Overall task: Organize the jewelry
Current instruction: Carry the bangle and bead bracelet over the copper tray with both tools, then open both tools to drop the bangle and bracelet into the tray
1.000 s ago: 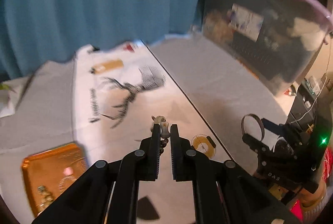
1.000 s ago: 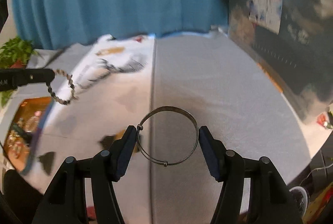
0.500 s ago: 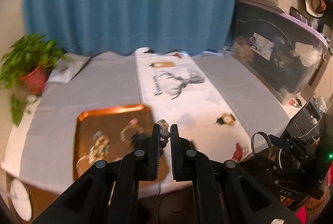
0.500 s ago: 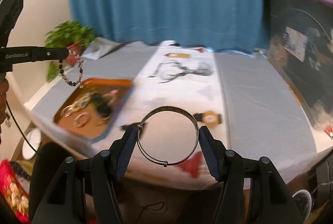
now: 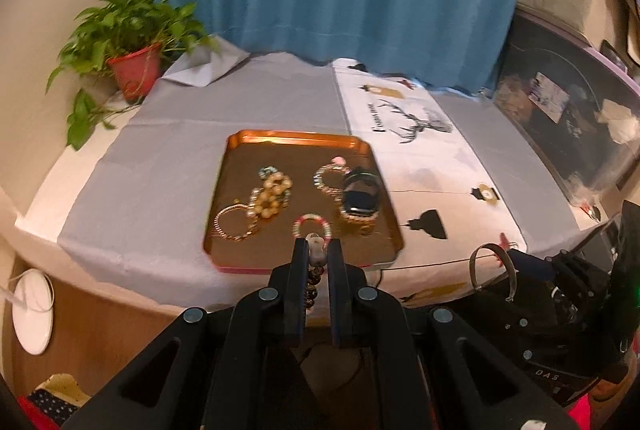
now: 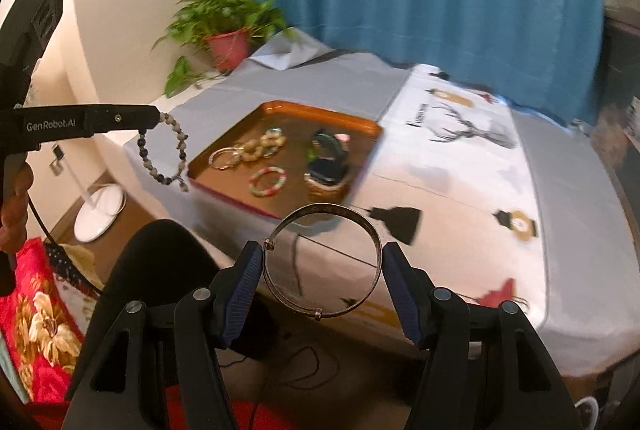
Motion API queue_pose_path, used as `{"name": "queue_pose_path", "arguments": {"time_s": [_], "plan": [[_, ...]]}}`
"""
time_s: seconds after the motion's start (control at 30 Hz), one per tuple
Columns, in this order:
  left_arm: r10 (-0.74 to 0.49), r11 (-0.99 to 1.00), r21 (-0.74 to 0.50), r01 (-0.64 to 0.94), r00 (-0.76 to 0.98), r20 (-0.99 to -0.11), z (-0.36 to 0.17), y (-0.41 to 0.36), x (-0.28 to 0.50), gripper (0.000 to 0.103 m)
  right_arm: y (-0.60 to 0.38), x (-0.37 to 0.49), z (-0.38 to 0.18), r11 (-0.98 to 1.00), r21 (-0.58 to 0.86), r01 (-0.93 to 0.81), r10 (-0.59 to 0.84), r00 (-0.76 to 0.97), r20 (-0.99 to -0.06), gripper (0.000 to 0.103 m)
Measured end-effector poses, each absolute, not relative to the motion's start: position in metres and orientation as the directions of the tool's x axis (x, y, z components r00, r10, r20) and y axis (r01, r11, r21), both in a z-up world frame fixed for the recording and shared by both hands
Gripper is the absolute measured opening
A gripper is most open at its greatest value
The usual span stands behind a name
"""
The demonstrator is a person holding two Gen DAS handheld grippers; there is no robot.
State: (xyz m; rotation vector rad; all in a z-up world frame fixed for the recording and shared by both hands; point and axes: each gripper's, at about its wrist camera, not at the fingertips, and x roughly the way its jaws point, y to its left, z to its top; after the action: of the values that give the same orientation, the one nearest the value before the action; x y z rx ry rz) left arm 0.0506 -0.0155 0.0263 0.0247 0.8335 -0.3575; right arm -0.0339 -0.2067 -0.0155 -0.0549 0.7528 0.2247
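With your left gripper (image 5: 317,247) clamped on the beaded bracelet (image 6: 164,150) and your right gripper (image 6: 322,264) spanning the silver bangle (image 6: 322,264), note the tray (image 5: 236,166) on the bench lies ahead, nearer the left.
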Motion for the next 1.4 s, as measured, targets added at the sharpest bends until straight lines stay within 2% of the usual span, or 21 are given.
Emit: {"name": "queue_pose_path", "arguments": {"time_s": [0.23, 0.57, 0.83, 0.97, 1.17, 1.4], "plan": [[-0.27, 0.951, -0.102, 0.291, 0.624, -0.734, 0.021, 0.001, 0.066, 0.007, -0.177, -0.006, -0.019, 0.961, 0.028, -0.276, 0.218, 0.689, -0.692, 0.062], [-0.289, 0.944, -0.103, 0.312, 0.64, -0.712, 0.032, 0.0, 0.115, 0.007, -0.157, 0.043, -0.013, 0.954, 0.022, -0.299, 0.231, 0.687, -0.689, 0.062], [-0.298, 0.938, -0.089, 0.334, 0.651, -0.698, 0.038, -0.014, 0.18, 0.007, -0.158, 0.12, 0.004, 0.954, 0.013, -0.3, 0.237, 0.724, -0.648, 0.062], [-0.305, 0.934, -0.084, 0.347, 0.651, -0.695, 0.036, -0.025, 0.218, 0.007, -0.164, 0.169, 0.0, 0.959, 0.015, -0.283, 0.223, 0.72, -0.657, 0.062], [-0.303, 0.934, -0.095, 0.344, 0.624, -0.721, 0.01, -0.039, 0.267, 0.007, -0.177, 0.232, -0.024, 0.967, 0.03, -0.254, 0.2, 0.677, -0.709, 0.062], [-0.264, 0.946, -0.094, 0.309, 0.569, -0.779, -0.035, -0.042, 0.298, 0.007, -0.175, 0.265, -0.058, 0.964, 0.039, -0.265, 0.201, 0.62, -0.758, 0.062]]}}
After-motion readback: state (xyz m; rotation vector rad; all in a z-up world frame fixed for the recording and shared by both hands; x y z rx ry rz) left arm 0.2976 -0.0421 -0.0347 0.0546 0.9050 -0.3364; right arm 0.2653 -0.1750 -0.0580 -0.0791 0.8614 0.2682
